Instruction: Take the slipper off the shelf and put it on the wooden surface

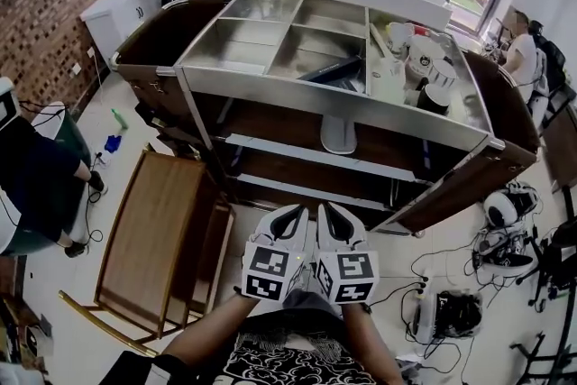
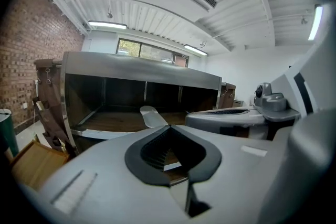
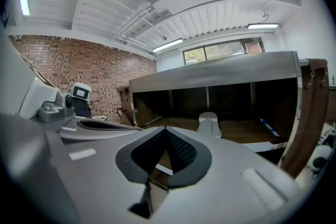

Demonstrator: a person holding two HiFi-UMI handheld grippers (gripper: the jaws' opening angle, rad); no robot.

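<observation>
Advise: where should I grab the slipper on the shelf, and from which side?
Probably the slipper's near end, coming in level through the shelf's open front. It lies flat, lengthwise toward you, with its near end at the front lip, and the steel top overhead blocks a top-down reach. The right claw is nearer its line; pinch across the width.

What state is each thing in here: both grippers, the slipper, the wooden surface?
left gripper: shut, empty, held low in front of the shelf unit.
right gripper: shut, empty, close beside the left one.
slipper: lying on the shelf, no gripper touching it.
wooden surface: bare, slipper not on it yet.
</observation>
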